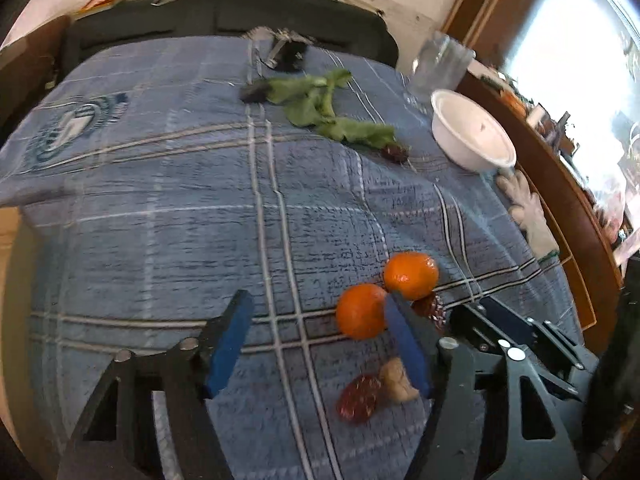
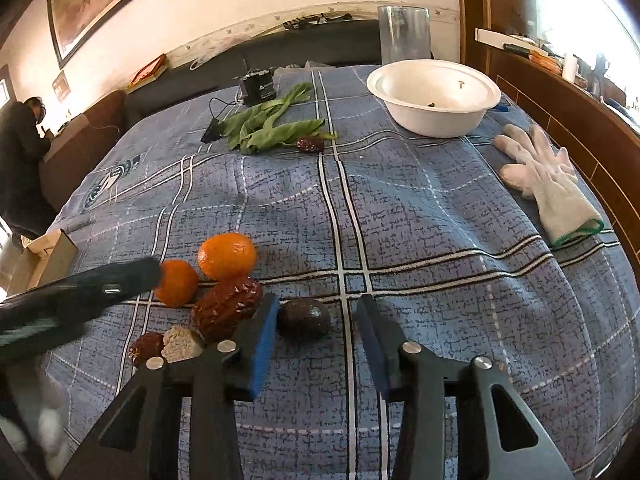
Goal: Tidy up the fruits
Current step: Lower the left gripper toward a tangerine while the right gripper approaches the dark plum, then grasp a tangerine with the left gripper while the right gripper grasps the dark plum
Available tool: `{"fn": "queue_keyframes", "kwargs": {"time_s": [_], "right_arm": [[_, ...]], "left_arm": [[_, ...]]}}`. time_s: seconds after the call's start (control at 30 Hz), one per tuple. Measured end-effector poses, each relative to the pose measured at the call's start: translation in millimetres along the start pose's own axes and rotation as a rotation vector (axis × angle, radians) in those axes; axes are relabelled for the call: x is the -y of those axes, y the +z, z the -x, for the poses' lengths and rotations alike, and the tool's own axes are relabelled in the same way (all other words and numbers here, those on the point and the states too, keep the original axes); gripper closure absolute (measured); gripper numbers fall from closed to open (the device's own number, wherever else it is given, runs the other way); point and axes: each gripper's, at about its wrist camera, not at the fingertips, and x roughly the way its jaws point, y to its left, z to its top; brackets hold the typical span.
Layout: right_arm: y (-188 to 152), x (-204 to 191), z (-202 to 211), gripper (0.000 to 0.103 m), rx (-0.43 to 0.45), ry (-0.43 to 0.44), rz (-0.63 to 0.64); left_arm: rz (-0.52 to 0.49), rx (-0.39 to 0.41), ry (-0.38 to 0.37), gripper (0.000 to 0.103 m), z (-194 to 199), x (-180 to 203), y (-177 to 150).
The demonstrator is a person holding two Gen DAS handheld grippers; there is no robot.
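Note:
Two oranges (image 1: 362,316) (image 1: 412,274) lie on the blue plaid cloth (image 1: 200,220), with red dates (image 1: 358,398) and a beige ginger-like piece (image 1: 396,380) beside them. My left gripper (image 1: 320,320) is open and empty, its right finger next to the nearer orange. In the right wrist view the oranges (image 2: 176,282) (image 2: 227,255), a large date (image 2: 226,307), a small date (image 2: 146,348) and the beige piece (image 2: 180,343) sit at the left. My right gripper (image 2: 318,312) is open, with a dark avocado-like fruit (image 2: 304,318) between its fingertips. A white bowl (image 2: 434,96) stands far back.
Green leaves (image 2: 268,126) and another date (image 2: 310,144) lie at the back. A clear glass (image 2: 404,34) stands behind the bowl. A white glove (image 2: 548,178) lies at the right edge. A black box with cable (image 2: 258,86) sits behind the leaves. A wooden ledge (image 2: 580,120) borders the right side.

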Motion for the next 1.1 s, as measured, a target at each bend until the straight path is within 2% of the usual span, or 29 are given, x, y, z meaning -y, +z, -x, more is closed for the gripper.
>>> {"fn": "queue_keyframes", "kwargs": {"time_s": [0.23, 0.27, 0.3, 0.33, 0.37, 0.47, 0.67, 0.73, 0.83, 0.97, 1.1], "right_arm": [[-1.2, -5.4, -0.7, 0.065, 0.005, -0.008, 0.023], [-1.3, -5.5, -0.9, 0.066, 0.005, -0.007, 0.023], [-1.6, -5.6, -0.7, 0.067, 0.006, -0.006, 0.024], [-1.8, -5.9, -0.2, 0.068, 0.006, -0.006, 0.025], [-2.1, -6.0, -0.1, 0.069, 0.008, -0.005, 0.027], [-3.4, -6.9, 1.7, 0.071, 0.016, -0.002, 0.032], [-5.1, -10.5, 2.4, 0.074, 0.013, 0.002, 0.044], [-5.5, -9.6, 3.5, 0.076, 0.019, 0.003, 0.039], [-7.0, -9.9, 6.0, 0.077, 0.025, 0.003, 0.038], [-8.4, -12.4, 11.3, 0.078, 0.047, -0.005, 0.041], [-9.9, -16.7, 19.6, 0.078, 0.085, -0.024, 0.054]], "left_arm": [[-0.123, 0.042, -0.008, 0.037, -5.2, 16.5, -6.9], [-0.141, 0.043, -0.008, 0.040, -5.5, 19.0, -7.8], [-0.159, 0.043, -0.021, 0.053, -6.3, 22.5, -8.3], [-0.170, 0.036, -0.058, 0.063, -6.9, 24.8, -8.9], [-0.172, 0.027, -0.104, 0.078, -6.3, 26.2, -9.3], [-0.203, 0.034, -0.091, 0.078, -4.8, 30.6, -11.3], [-0.133, 0.017, -0.159, 0.072, -10.1, 18.8, -8.9], [-0.139, 0.019, -0.153, 0.072, -9.8, 20.4, -9.3], [-0.150, 0.008, -0.153, 0.078, -8.9, 22.9, -10.2], [-0.148, 0.022, -0.131, 0.078, -6.9, 23.3, -12.2], [-0.153, 0.055, -0.068, 0.078, 1.4, 19.2, -11.7]]}}
